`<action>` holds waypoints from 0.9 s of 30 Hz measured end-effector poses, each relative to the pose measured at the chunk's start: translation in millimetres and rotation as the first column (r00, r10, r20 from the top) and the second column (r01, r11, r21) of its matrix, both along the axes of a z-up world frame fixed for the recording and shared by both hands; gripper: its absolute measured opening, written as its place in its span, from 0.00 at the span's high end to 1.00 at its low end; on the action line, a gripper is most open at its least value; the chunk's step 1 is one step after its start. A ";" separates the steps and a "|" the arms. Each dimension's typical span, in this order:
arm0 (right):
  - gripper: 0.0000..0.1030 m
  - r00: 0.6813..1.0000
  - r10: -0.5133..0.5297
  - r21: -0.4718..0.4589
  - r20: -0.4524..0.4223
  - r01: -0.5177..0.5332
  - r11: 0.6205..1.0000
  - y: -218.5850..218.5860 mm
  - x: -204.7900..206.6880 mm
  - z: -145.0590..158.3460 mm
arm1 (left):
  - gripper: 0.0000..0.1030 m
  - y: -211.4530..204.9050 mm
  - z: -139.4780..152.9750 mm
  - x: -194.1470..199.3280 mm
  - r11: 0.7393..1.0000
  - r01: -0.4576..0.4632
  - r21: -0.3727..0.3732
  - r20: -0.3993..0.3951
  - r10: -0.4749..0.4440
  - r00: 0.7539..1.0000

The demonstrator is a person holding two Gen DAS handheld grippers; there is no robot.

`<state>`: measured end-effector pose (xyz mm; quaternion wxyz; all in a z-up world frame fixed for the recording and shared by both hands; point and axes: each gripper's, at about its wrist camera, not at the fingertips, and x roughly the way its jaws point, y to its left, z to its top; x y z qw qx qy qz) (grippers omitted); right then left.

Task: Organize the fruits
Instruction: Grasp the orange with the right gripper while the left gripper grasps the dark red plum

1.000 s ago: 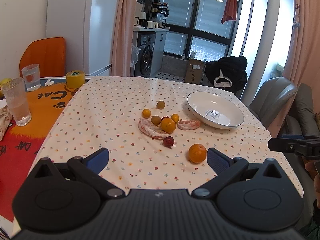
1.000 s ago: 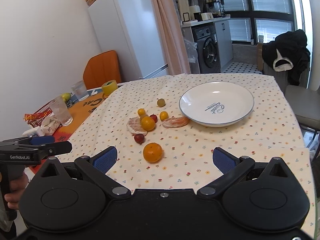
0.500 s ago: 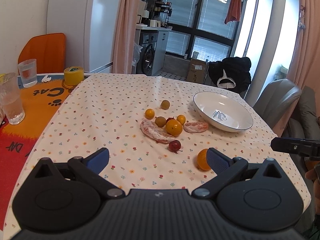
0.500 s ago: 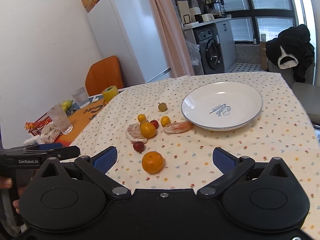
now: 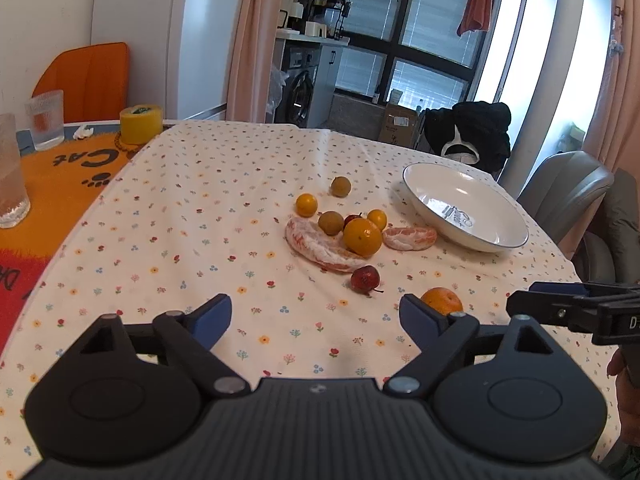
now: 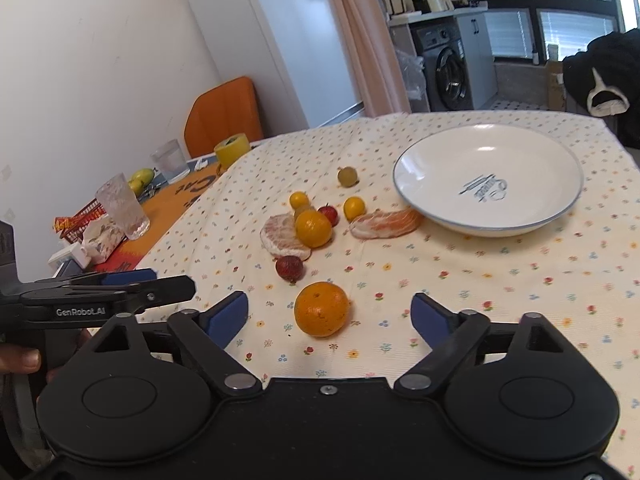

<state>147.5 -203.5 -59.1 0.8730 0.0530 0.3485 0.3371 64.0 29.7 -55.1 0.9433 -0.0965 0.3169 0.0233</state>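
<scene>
Home dining area, floral-cloth table (image 5: pixel 208 184), white fridge (image 6: pixel 276 40), washing machine (image 6: pixel 450 72), curtains (image 5: pixel 250 40)

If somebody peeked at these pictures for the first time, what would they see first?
Probably the big orange, sitting alone on the flowery tablecloth right between the open fingers of the right tool. Behind it lies a little heap of small fruits and peeled citrus pieces, and to their right a big white plate with nothing on it.
</scene>
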 end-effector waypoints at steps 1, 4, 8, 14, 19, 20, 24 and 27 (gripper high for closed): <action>0.18 1.000 0.005 -0.002 -0.005 -0.005 1.000 2.1 1.4 -1.9 | 0.15 0.6 -1.7 1.4 1.000 0.000 -0.001 0.001 0.000 1.000; 0.19 1.000 0.021 -0.003 -0.013 -0.021 1.000 6.6 4.7 -7.1 | 0.19 1.2 -5.5 6.4 1.000 0.003 -0.007 -0.003 -0.003 1.000; 0.27 0.999 0.036 -0.005 -0.033 -0.037 0.999 13.3 11.0 -14.5 | 0.28 -1.1 -10.4 15.7 1.000 0.011 -0.009 -0.015 -0.011 1.000; 0.36 0.997 0.057 -0.004 -0.060 -0.058 0.998 20.1 20.2 -25.0 | 0.33 -3.8 -16.1 27.9 0.999 0.031 -0.017 -0.032 -0.031 0.999; 0.42 0.994 0.077 0.000 -0.082 -0.078 0.997 26.6 26.5 -31.2 | 0.38 -6.7 -20.1 36.5 0.999 0.046 -0.019 -0.042 -0.047 0.998; 0.46 0.993 0.082 0.000 -0.084 -0.082 0.997 28.2 28.0 -32.7 | 0.39 -7.1 -20.7 38.0 0.999 0.049 -0.018 -0.042 -0.050 0.998; 0.64 0.993 0.089 0.003 -0.080 -0.089 0.996 31.8 31.3 -38.4 | 0.42 -9.6 -22.7 45.4 0.998 0.058 -0.015 -0.049 -0.058 0.997; 0.64 0.992 0.094 0.025 -0.079 -0.092 0.995 28.0 32.1 -38.4 | 0.45 -12.6 -24.9 52.1 0.998 0.066 -0.013 -0.056 -0.067 0.996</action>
